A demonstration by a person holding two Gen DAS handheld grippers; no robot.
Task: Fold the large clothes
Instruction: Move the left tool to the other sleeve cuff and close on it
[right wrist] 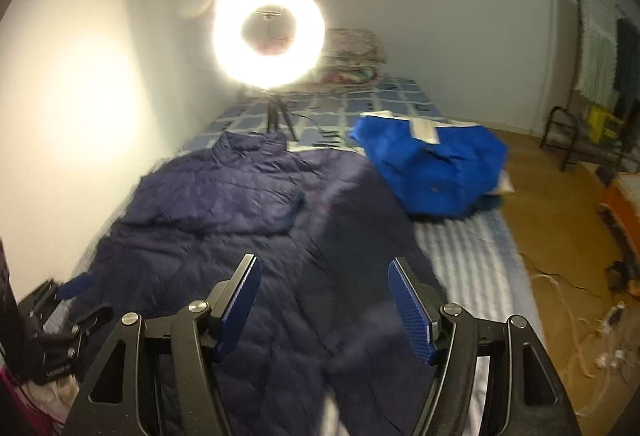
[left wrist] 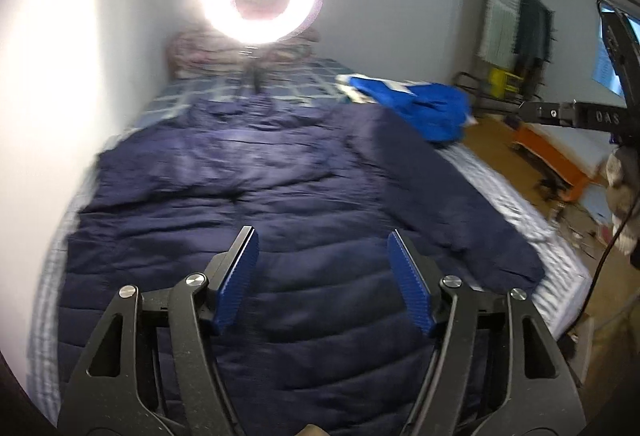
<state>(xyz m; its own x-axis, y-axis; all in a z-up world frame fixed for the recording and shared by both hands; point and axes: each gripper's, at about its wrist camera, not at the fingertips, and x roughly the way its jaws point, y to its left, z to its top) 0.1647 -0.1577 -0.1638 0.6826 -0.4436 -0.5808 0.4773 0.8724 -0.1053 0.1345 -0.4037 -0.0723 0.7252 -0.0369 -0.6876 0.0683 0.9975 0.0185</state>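
Observation:
A large navy quilted jacket [left wrist: 260, 188] lies spread flat on the bed, collar toward the far end, one sleeve [left wrist: 452, 196] stretched along its right side. It also shows in the right wrist view [right wrist: 240, 220]. My left gripper [left wrist: 322, 236] is open and empty, hovering over the jacket's lower body. My right gripper [right wrist: 324, 268] is open and empty above the jacket's right half. The left gripper also shows at the lower left of the right wrist view [right wrist: 80, 304], and the right gripper at the right edge of the left wrist view [left wrist: 532, 112].
A bright blue garment [right wrist: 432, 164] lies bunched on the bed's right side beyond the jacket. A ring light on a tripod [right wrist: 268, 40] stands on the checked bedding. Folded blankets [right wrist: 352, 56] lie at the far end. The wall is left, floor with an orange box [left wrist: 560, 156] right.

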